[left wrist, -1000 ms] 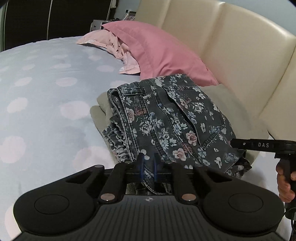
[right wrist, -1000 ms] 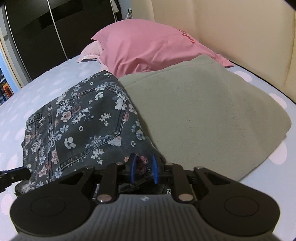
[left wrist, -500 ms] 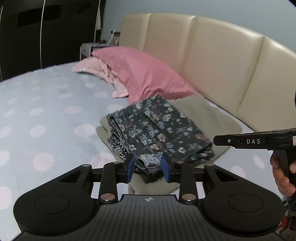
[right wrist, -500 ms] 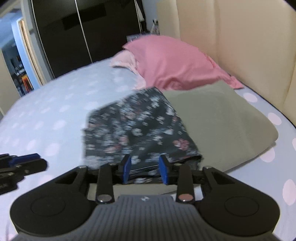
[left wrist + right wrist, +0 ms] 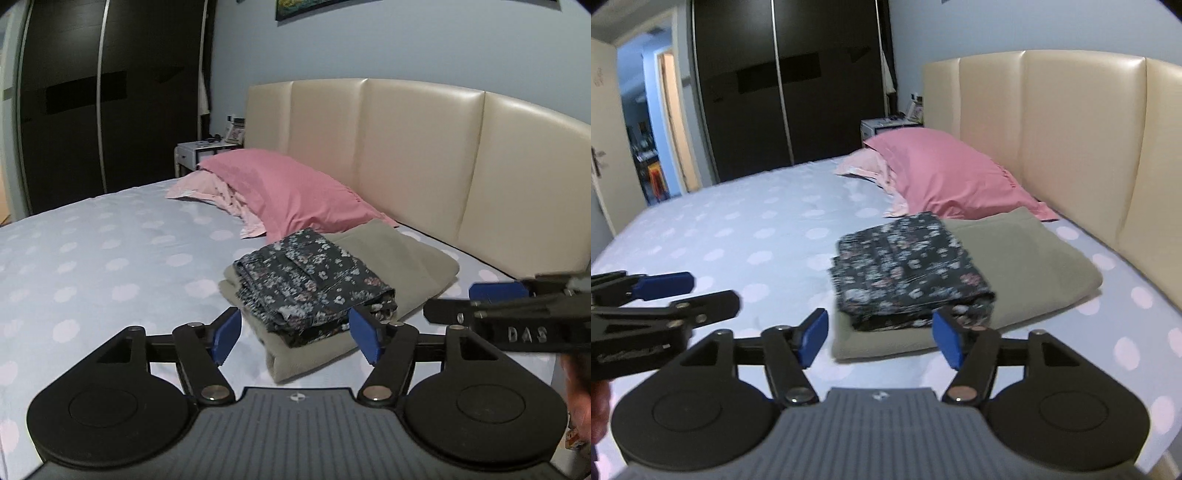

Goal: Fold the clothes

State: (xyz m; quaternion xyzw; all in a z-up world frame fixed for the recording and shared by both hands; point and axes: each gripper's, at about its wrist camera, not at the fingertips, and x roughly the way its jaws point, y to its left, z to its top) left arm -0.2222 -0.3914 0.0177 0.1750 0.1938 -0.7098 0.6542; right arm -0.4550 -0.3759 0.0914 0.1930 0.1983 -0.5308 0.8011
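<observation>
Lying folded into a compact rectangle, center-right of both frames: dark floral jeans (image 5: 314, 282) (image 5: 908, 267), stacked on a folded olive-grey garment (image 5: 402, 258) (image 5: 1023, 254), w/ layered edges facing the cams. Resting on the polka-dot bed (image 5: 110, 258) (image 5: 738, 236), just below the pink pillow (image 5: 291, 192) (image 5: 945, 173) and near the cream headboard (image 5: 424, 155) (image 5: 1071, 129).

Hovering at lower center of left wrist view: left claw (image 5: 295, 334), blue pads spread wide, gripping nothing, touching nothing; also poking in at left edge of right wrist view (image 5: 661, 295). Hanging at lower center of right wrist view: right claw (image 5: 879, 338), likewise spread wide and empty; also showing at right edge of left wrist view (image 5: 509, 310).

Vs 1 s ago: both claws then pinched narrow at the jeans' near edge, now released and pulled well back and up, w/ much more room showing. Pile sitting smaller in frame, fold holding.
</observation>
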